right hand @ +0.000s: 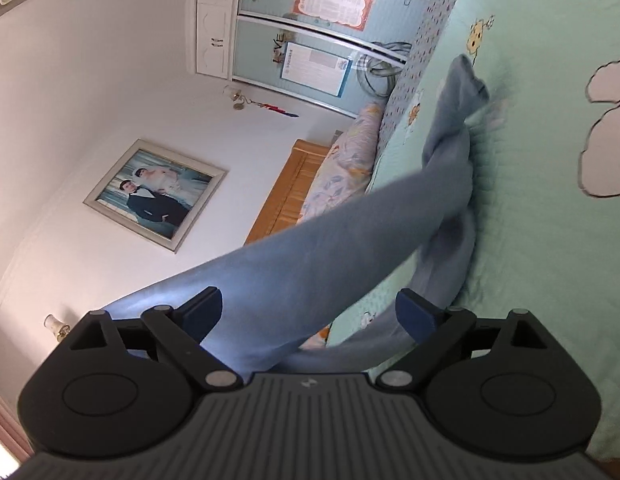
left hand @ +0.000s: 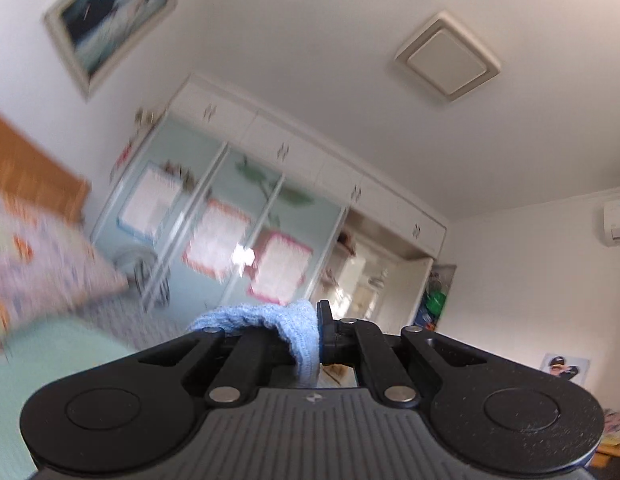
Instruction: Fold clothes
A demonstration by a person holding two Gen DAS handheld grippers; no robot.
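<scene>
So the left gripper [left hand: 310,336] is clamped on a ribbed edge of the blue garment [left hand: 270,320] and tilted up toward the ceiling, probably lifting it so the fabric hangs free for folding. The right gripper [right hand: 310,312] has its jaws spread wide, gripping nothing; the garment [right hand: 310,256] stretches across between them, trailing onto the green bedspread [right hand: 529,240]. Can't tell if it touches the pads.
</scene>
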